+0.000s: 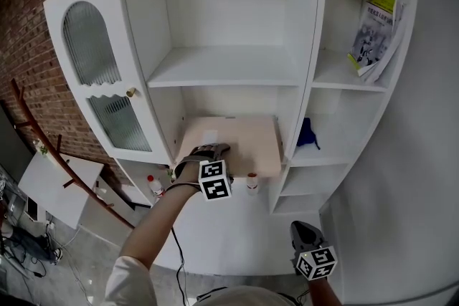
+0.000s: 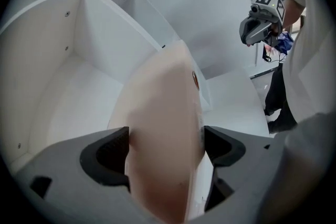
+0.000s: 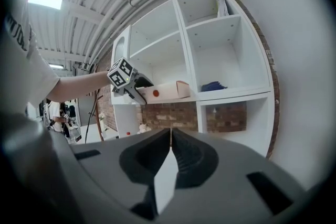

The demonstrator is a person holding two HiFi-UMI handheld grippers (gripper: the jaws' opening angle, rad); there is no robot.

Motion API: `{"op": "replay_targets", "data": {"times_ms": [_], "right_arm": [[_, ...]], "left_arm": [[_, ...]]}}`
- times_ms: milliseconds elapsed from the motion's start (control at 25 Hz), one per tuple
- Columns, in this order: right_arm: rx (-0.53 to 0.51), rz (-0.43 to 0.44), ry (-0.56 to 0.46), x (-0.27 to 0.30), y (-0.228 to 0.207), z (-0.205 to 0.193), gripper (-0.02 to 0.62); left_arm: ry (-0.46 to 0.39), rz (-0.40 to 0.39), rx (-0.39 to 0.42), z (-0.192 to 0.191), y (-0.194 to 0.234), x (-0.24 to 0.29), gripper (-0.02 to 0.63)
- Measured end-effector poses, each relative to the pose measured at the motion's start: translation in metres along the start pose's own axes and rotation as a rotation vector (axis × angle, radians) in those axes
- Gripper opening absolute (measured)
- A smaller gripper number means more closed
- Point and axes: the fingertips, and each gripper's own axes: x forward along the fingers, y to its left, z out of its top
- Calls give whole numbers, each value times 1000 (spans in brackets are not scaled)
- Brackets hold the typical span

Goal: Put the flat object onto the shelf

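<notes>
Flat beige cardboard box (image 1: pixel 237 143) on white shelf unit (image 1: pixel 222 68), left claw (image 2: pixel 165 148) wide around it, right claw (image 3: pixel 170 144) closed

The head view looks steeply down on the white shelf unit (image 1: pixel 229 68), the left tool (image 1: pixel 209 150) and right tool (image 1: pixel 305 229) low in frame. The left gripper view sits right over the flat box (image 2: pixel 163 128) (nearest of all). The right gripper view stands back, almost level, sharing shelf unit, box and left tool with the head view.
</notes>
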Motion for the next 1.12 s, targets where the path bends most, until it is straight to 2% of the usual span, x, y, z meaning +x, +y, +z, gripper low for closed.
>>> {"op": "replay_targets", "data": {"times_ms": [240, 640, 920, 1120], "right_arm": [[0, -17, 11, 1, -4, -1, 31], [-1, -25, 41, 7, -5, -4, 31], [-15, -1, 38, 20, 1, 1, 31], [-19, 9, 32, 24, 3, 3, 31]], "left_arm": [[-13, 53, 0, -3, 21, 13, 419], [-8, 20, 58, -17, 41, 26, 417], [-29, 26, 16, -18, 51, 34, 419], [-21, 71, 30, -20, 50, 31, 417]]}}
